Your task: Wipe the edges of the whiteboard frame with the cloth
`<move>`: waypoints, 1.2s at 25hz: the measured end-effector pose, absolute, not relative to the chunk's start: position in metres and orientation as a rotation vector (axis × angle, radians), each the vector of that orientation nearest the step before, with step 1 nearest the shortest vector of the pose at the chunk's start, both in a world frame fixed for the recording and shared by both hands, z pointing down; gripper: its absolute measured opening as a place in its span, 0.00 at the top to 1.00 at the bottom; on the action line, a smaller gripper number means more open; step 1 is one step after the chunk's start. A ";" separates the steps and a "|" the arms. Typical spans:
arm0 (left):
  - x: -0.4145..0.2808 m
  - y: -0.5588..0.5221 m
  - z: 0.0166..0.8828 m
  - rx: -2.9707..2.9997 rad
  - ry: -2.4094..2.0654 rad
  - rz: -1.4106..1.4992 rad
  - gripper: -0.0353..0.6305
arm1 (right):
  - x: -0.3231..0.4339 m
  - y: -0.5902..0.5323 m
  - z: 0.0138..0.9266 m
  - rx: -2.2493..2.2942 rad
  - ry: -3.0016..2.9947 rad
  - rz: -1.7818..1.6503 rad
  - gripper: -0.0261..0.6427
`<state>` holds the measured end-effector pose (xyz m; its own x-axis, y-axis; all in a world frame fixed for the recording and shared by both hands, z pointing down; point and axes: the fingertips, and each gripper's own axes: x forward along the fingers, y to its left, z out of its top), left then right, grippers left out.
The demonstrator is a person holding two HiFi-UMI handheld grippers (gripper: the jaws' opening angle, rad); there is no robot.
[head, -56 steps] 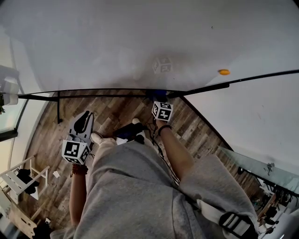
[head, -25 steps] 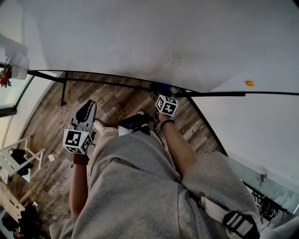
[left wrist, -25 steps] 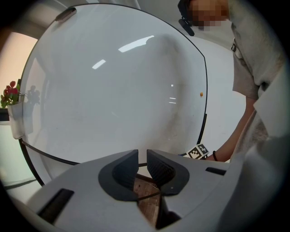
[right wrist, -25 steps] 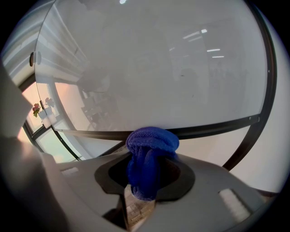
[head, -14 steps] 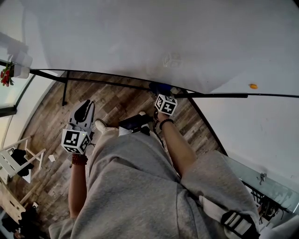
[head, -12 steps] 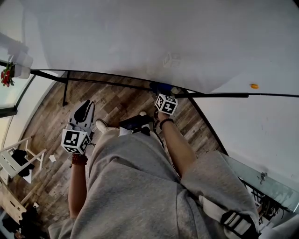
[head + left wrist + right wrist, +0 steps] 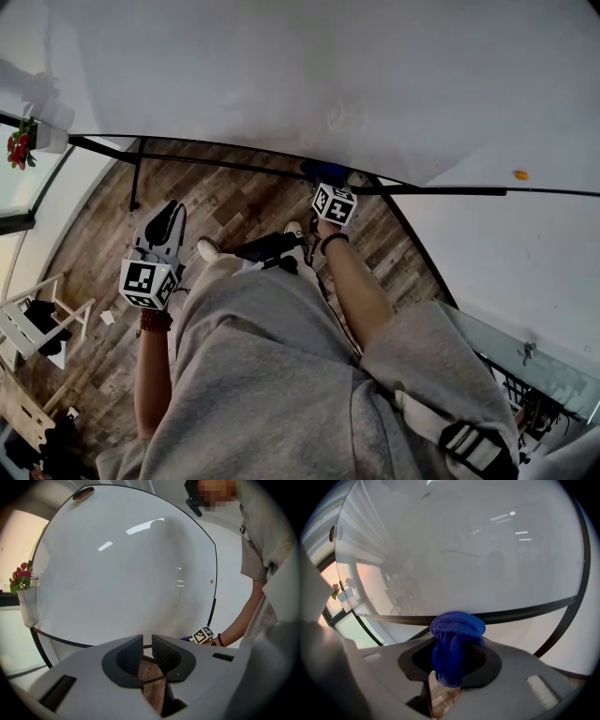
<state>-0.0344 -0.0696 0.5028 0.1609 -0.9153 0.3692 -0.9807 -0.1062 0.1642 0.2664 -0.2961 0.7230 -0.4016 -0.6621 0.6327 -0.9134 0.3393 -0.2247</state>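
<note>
Flowers (image 7: 19, 148) far left; plank floor (image 7: 234, 211) below whiteboard (image 7: 300, 75). Left gripper (image 7: 146, 656) lower left — jaws parted, empty. Upper centre, right gripper (image 7: 457, 649) clenches blue cloth (image 7: 457, 625) at the frame (image 7: 216, 161) — grip plain only in its own view.

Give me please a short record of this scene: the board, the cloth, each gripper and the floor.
board: whiteboard, black frame
cloth: blue cloth, bunched, against the frame's lower edge
right gripper: jaws closed on the cloth
left gripper: jaws slightly apart, nothing between them, away from the board
floor: wooden floor
</note>
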 end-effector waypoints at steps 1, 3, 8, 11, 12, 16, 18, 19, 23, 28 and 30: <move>-0.038 -0.066 0.503 2.075 -1.807 0.247 0.85 | 0.262 -0.295 0.723 1.381 -2.176 0.782 0.76; -0.047 -0.059 0.504 2.066 -1.809 0.249 0.85 | 0.253 -0.292 0.723 1.378 -2.175 0.785 0.76; -0.068 -0.039 0.502 2.041 -1.824 0.241 0.85 | 0.231 -0.290 0.723 1.388 -2.171 0.793 0.76; -0.084 -0.025 0.504 2.025 -1.831 0.240 0.85 | 0.217 -0.289 0.723 1.391 -2.177 0.781 0.76; -0.090 -0.019 0.506 2.022 -1.832 0.244 0.85 | 0.213 -0.289 0.723 1.396 -2.179 0.777 0.76; -0.114 -0.006 0.519 1.989 -1.833 0.277 0.85 | 0.204 -0.286 0.724 1.419 -2.171 0.768 0.76; -0.117 -0.003 0.518 1.984 -1.827 0.292 0.85 | 0.204 -0.284 0.725 1.427 -2.159 0.766 0.76; -0.116 -0.005 0.517 1.991 -1.823 0.309 0.85 | 0.204 -0.285 0.725 1.428 -2.162 0.764 0.76; -0.113 -0.025 0.527 1.957 -1.834 0.335 0.85 | 0.200 -0.284 0.723 1.406 -2.201 0.776 0.76; -0.090 -0.072 0.526 1.966 -1.838 0.295 0.85 | 0.195 -0.288 0.723 1.355 -2.257 0.757 0.76; -0.077 -0.088 0.522 2.010 -1.801 0.301 0.85 | 0.195 -0.285 0.723 1.345 -2.259 0.764 0.76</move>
